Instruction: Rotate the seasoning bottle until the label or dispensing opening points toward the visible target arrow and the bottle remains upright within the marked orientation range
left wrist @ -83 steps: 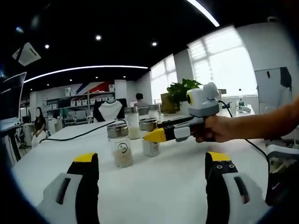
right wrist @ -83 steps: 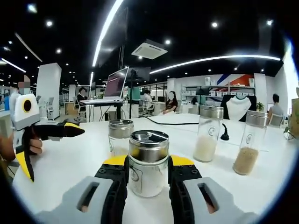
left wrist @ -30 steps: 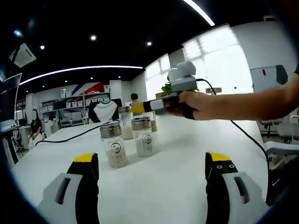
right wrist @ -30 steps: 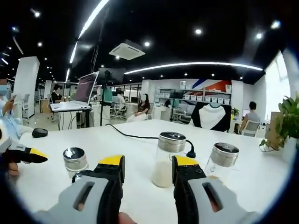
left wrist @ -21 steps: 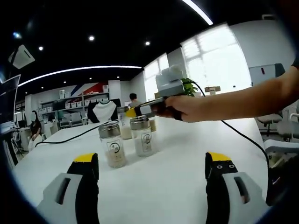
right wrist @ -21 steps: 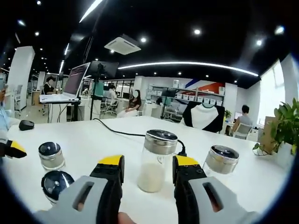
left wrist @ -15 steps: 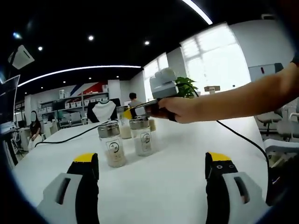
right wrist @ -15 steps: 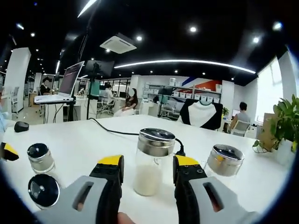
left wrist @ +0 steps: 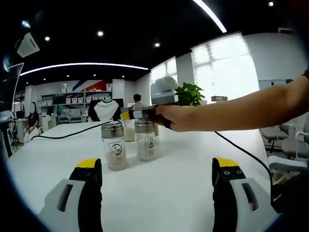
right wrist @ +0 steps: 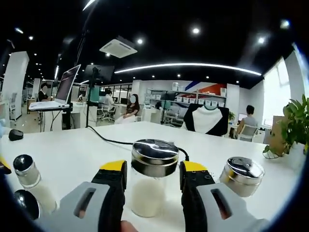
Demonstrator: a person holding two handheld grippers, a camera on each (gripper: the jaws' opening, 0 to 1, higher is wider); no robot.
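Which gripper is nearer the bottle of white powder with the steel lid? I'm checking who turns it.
Right. The right gripper has the bottle between its open jaws. The left gripper sits back over bare table, apart from the bottles.

The left gripper view looks low across the white table (left wrist: pixel 159 193) toward bottles near 11 o'clock, which the right gripper view faces close up.

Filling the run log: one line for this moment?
right gripper: open, straddling seasoning bottle | left gripper: open, idle | bottle upright
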